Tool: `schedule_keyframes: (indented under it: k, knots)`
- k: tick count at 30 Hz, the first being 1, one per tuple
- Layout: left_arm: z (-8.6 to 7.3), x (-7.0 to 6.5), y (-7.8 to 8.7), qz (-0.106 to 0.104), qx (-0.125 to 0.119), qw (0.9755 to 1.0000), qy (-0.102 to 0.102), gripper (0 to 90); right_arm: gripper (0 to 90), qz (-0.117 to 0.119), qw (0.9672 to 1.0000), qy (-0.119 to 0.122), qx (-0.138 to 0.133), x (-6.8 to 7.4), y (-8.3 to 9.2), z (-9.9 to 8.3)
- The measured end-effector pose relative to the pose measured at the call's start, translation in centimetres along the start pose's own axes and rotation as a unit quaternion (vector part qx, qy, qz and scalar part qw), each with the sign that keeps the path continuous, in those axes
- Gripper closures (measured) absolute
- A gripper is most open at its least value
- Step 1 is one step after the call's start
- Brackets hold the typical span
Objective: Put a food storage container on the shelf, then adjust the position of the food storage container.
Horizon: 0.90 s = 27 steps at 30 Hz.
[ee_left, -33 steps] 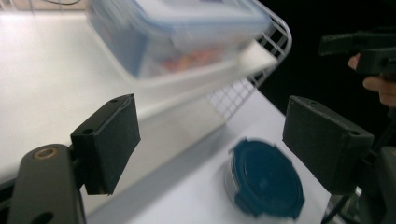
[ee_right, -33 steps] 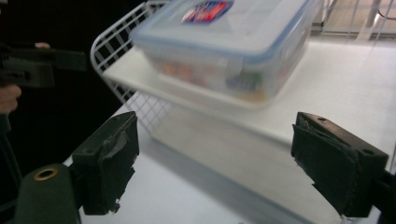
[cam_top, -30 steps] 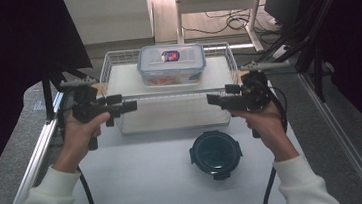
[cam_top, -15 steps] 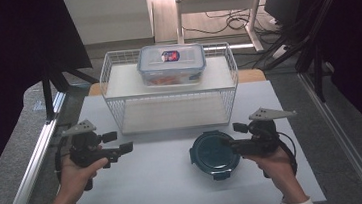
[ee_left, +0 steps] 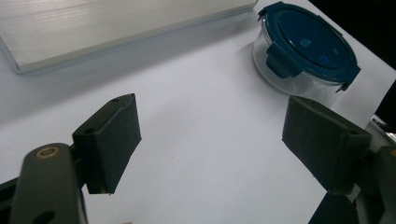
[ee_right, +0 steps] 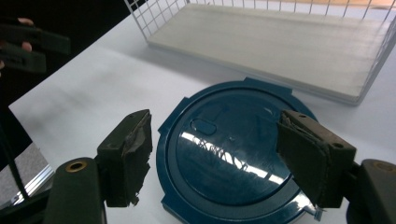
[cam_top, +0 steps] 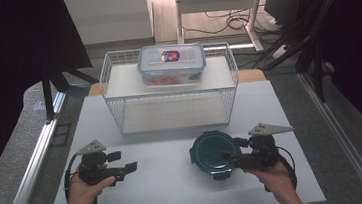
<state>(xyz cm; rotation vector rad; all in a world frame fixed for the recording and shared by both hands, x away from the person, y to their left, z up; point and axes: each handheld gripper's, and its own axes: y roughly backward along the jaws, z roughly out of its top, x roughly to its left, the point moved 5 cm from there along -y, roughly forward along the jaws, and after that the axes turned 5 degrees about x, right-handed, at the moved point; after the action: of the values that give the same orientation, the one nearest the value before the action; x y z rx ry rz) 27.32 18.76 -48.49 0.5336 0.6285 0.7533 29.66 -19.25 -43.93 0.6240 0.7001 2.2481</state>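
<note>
In right gripper view, right gripper (ee_right: 212, 156) jaws closing, spread above round container (ee_right: 233, 154) lid; left gripper (ee_left: 210, 144) released.

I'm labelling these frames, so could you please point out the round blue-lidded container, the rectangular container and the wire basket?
round blue-lidded container (cam_top: 215, 152), high view, centre of lid
rectangular container (cam_top: 171, 62), high view, top of lid
wire basket (cam_top: 173, 95), high view, front rim

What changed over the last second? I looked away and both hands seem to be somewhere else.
Both hands came down from the wire basket toward the table's near edge. The left gripper hangs open over bare table; the right gripper, its jaws just closing a little, hovers over the round blue-lidded container, not gripping. The container, basket and the rectangular box stayed put.
</note>
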Motion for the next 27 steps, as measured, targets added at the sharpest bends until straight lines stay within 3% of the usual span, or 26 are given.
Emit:
schedule_keyframes:
  k: [5, 18, 27]
  knots:
    - [-0.1, 0.1, 0.2, 0.014, -0.003, 0.9999, -0.004, 18.7, 27.6, -0.006, 1.0, 0.005, 0.002, 0.1, 0.0, 0.0]
    - [-0.6, 0.5, 0.3, 0.016, 0.001, 0.9998, 0.008, 18.1, 32.3, -0.024, 0.9996, -0.006, 0.013, -0.4, 0.8, -0.9]
    - [-0.7, 0.7, 0.8, 0.016, -0.001, 0.9998, 0.014, 18.0, 35.2, -0.044, 0.9985, -0.022, 0.025, -1.6, 1.6, -2.1]
